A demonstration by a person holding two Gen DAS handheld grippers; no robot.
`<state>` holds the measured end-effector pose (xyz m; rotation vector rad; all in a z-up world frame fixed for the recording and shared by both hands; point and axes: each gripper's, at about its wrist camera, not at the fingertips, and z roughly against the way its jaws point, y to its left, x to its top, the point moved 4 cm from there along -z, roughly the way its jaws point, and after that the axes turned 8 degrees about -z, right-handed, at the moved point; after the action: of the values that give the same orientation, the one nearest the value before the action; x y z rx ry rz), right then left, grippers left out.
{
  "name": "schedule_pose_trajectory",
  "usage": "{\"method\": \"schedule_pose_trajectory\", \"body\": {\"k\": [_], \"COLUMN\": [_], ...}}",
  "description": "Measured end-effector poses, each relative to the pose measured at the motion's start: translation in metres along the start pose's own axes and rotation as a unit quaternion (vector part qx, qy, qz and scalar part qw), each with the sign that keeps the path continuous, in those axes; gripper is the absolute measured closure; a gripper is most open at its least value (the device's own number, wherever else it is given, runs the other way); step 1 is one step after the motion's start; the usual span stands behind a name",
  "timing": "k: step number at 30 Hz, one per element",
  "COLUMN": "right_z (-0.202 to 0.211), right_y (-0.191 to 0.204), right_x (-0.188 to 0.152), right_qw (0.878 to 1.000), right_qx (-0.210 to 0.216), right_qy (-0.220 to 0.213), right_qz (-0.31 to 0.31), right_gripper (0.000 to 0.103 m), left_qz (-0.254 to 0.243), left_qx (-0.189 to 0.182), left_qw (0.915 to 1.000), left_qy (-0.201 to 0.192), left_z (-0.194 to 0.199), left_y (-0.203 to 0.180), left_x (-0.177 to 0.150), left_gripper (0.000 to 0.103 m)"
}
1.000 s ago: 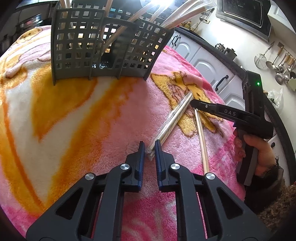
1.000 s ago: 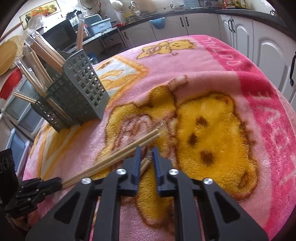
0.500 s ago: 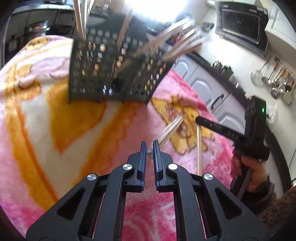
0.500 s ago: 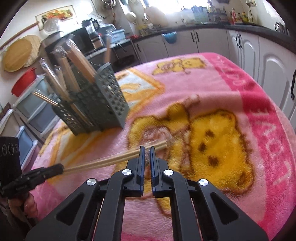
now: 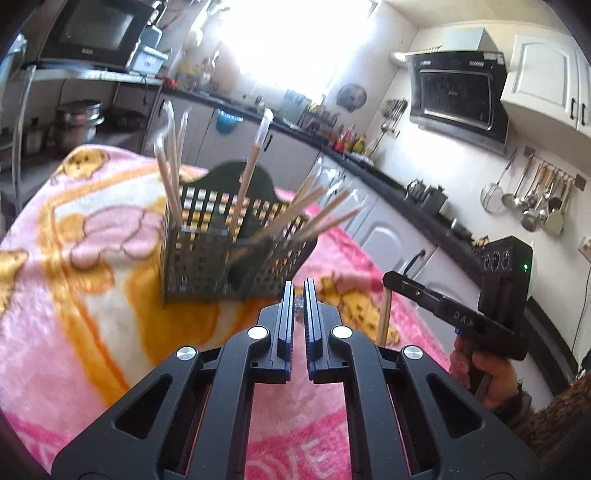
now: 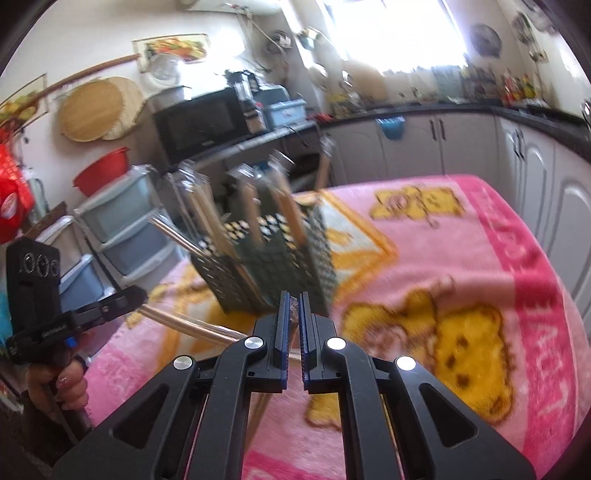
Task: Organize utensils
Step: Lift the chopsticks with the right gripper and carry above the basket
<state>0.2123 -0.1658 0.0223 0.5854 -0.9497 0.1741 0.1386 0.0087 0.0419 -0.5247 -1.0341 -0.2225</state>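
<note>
A: Bright window point(image 5: 295, 44) blazing over the far worktop point(image 5: 258, 110), daylight washing out the glass.

B: And left of that window, a black microwave point(image 5: 99, 29) up on a metal shelf, a steel pot point(image 5: 77, 122) below it.

A: Right of the window, a black range hood point(image 5: 458, 96) on the white wall, white cupboard point(image 5: 546, 81) beside it, ladles and skimmers point(image 5: 535, 203) hanging on a rail further right.

B: Other view now: round woven mats point(image 6: 99, 107) on the wall left of the microwave, a red basin point(image 6: 101, 175) atop grey plastic drawers point(image 6: 122, 229) below them.

A: White base cabinets point(image 6: 461, 147) under the window, dark worktop above.
</note>
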Motion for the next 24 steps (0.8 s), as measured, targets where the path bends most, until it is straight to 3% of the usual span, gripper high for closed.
{"method": "schedule_pose_trajectory", "body": {"k": [10, 24], "right_z": [0.01, 0.022], "right_y": [0.045, 0.084], "right_x": [0.029, 0.069], "right_qw": [0.997, 0.99], "right_qx": [0.043, 0.077], "right_qy": [-0.036, -0.086], "right_qz": [0.046, 0.086], "right_gripper": [0.098, 0.098], "left_qz": [-0.015, -0.026], "left_qx": [-0.003, 0.014], "left_qw": [0.9984, 0.9952], "left_qy": [-0.054, -0.094], "left_z": [0.022, 0.041], "left_y": [-0.007, -0.004], "left_x": [0.035, 0.07], "left_gripper": [0.101, 0.101]}}
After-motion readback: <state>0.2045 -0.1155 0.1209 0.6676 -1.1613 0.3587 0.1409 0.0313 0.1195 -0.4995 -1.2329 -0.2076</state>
